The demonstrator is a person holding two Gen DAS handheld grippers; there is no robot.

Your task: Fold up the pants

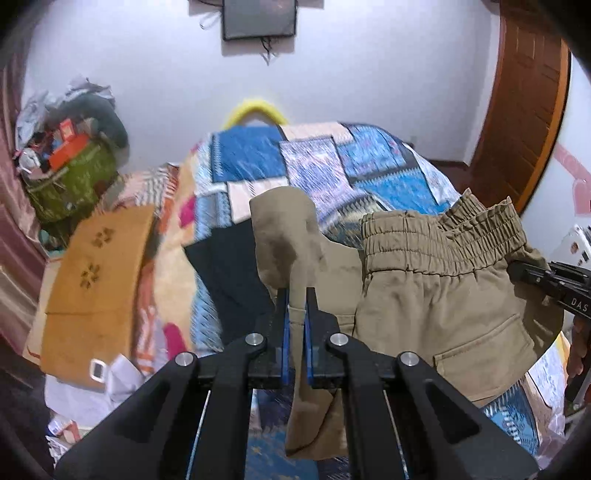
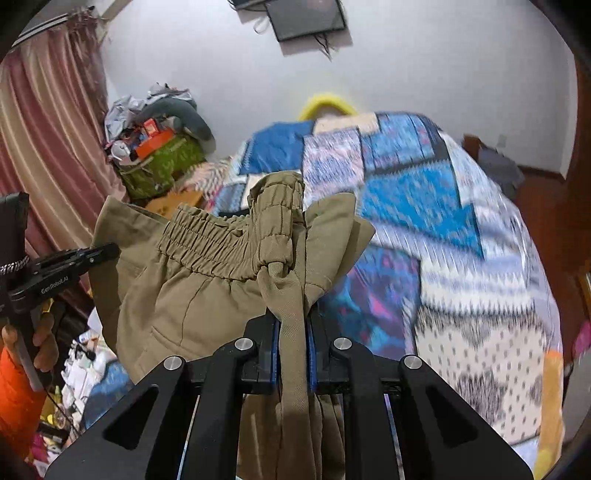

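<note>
Gripping one pair of khaki pants (image 1: 443,295), two tools, left tool (image 1: 297,295) and right tool (image 2: 291,314), each clamp fabric.

You hold the khaki elastic-waist cotton pants (image 1: 443,295) in the air above the patchwork-quilt-covered bed (image 1: 373,166), between you and its far end. Your black two-finger left gripper (image 1: 297,295) has one edge of the pants pinched between its jaws; your black two-finger right gripper (image 2: 291,321) clamps the opposite edge, at the waistband. The waistband spans between them, the rest hanging below. A dark folded garment (image 1: 229,266) lies on the bed, behind and left of the pants. Left of the bed stands a stuffed green fabric bag (image 1: 74,177). On the wall behind the bed hangs a flat rectangular dark screen (image 1: 258,18).
</note>
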